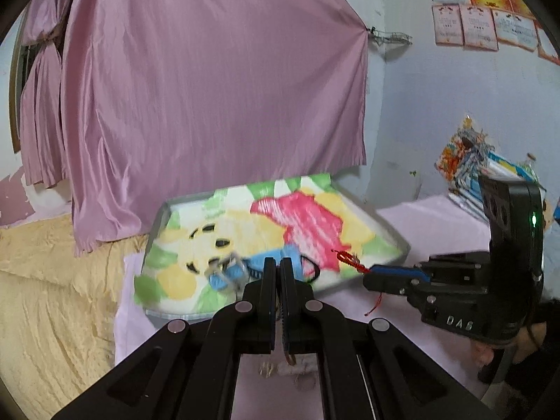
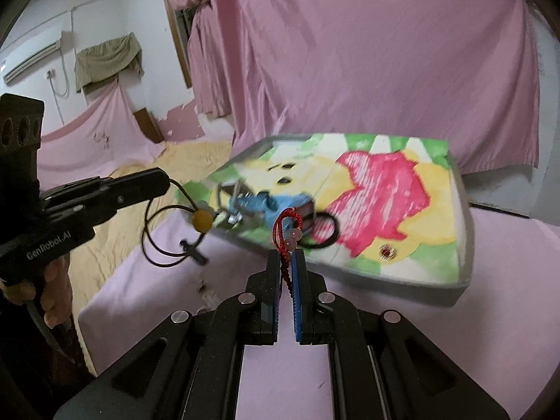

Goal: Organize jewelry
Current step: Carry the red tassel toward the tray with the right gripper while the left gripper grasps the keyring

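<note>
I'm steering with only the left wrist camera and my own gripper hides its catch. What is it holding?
Observer: The left gripper is shut on a thin black cord necklace with a round yellow bead.
Operator: Does the cord touch the bed?
Observer: Its loops hang over the pink sheet; blur hides whether they touch.
Operator: What's on that red braided cord in the right gripper?
Observer: Two small pale pink discs.
Operator: Anything else on the colourful cartoon tray?
Observer: A small round red and gold piece near its front edge.
</note>
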